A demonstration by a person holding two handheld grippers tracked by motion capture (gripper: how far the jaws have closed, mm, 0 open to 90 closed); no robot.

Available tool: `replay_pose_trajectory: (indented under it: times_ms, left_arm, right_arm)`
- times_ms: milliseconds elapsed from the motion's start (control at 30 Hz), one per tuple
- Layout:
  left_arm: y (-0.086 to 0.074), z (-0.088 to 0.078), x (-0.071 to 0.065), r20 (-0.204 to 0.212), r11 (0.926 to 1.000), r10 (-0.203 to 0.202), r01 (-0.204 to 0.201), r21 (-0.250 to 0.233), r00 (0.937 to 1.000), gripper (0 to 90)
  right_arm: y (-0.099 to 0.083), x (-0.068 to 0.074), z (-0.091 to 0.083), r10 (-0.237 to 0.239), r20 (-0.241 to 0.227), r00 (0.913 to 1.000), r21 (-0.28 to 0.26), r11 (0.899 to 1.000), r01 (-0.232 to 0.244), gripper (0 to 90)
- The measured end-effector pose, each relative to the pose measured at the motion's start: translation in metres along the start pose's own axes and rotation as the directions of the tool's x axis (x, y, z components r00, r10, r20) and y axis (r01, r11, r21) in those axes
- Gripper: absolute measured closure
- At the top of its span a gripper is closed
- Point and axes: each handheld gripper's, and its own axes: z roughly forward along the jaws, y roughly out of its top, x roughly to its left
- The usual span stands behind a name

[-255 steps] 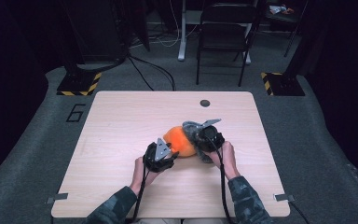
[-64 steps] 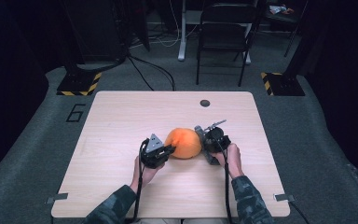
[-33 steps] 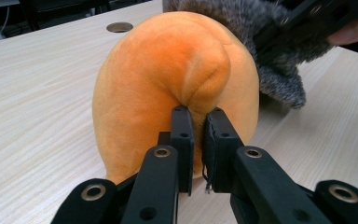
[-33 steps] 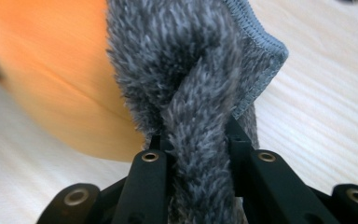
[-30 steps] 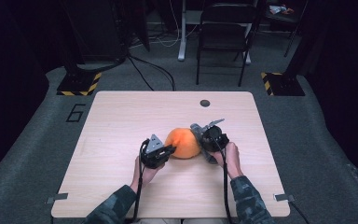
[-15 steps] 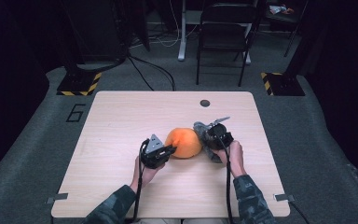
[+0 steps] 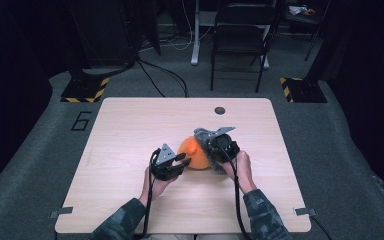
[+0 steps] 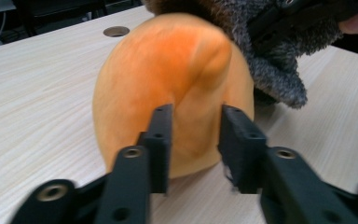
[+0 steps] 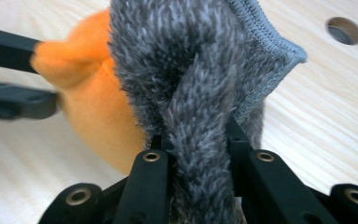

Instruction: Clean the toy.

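- Your left gripper [image 8: 193, 140] has just been opening its jaws; they now stand apart with a fold of the orange plush [image 8: 168, 84] between them, pads not pressing.
- Your right gripper [image 9: 196, 144] is clamped on the grey fuzzy cloth [image 9: 191, 84], which hides the pads themselves.
- You have the orange plush [image 7: 192, 154] resting near the middle of the table [image 7: 130, 130], between both grippers, the left gripper [image 7: 177, 162] just beside it.
- Your right gripper [image 7: 215, 145] covers the plush's right side from above, so where cloth meets plush is hard to make out.
- Blur softens the left jaws seen past the cloth.
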Motion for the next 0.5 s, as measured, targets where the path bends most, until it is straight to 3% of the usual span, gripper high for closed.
replay_pose_trajectory:
  times_ms: [133, 267, 367, 467, 500]
  left_arm:
    - [-0.002, 0.002, 0.003, -0.043, 0.9997, 0.015, -0.014, 0.018, 0.999, 49.7]
    - [-0.005, 0.008, 0.005, -0.045, 0.9979, 0.021, -0.018, 0.063, 0.9988, 47.7]
    - [-0.01, 0.013, 0.002, -0.057, 0.9978, 0.032, -0.028, 0.06, 0.9979, 58.2]
    - [-0.011, 0.013, 0.001, -0.062, 0.9986, 0.019, -0.016, 0.05, 0.9979, 78.5]
    - [-0.011, 0.013, 0.001, -0.065, 0.9987, 0.02, -0.016, 0.048, 0.9977, 81.6]
  right_arm:
    - [-0.006, -0.011, 0.004, 0.027, 0.003, 0.9996, -0.002, 1.0, -0.027, 76.5]
    - [-0.008, -0.015, 0.006, 0.031, -0.009, 0.9995, -0.007, 1.0, -0.031, 76.5]
    - [-0.007, -0.013, 0.005, 0.037, -0.014, 0.9992, -0.006, 0.999, -0.037, 76.5]
    - [-0.007, -0.013, 0.005, 0.041, -0.014, 0.9991, -0.012, 0.999, -0.041, 76.4]
    - [-0.007, -0.012, 0.005, 0.048, -0.015, 0.9987, -0.016, 0.999, -0.049, 76.4]
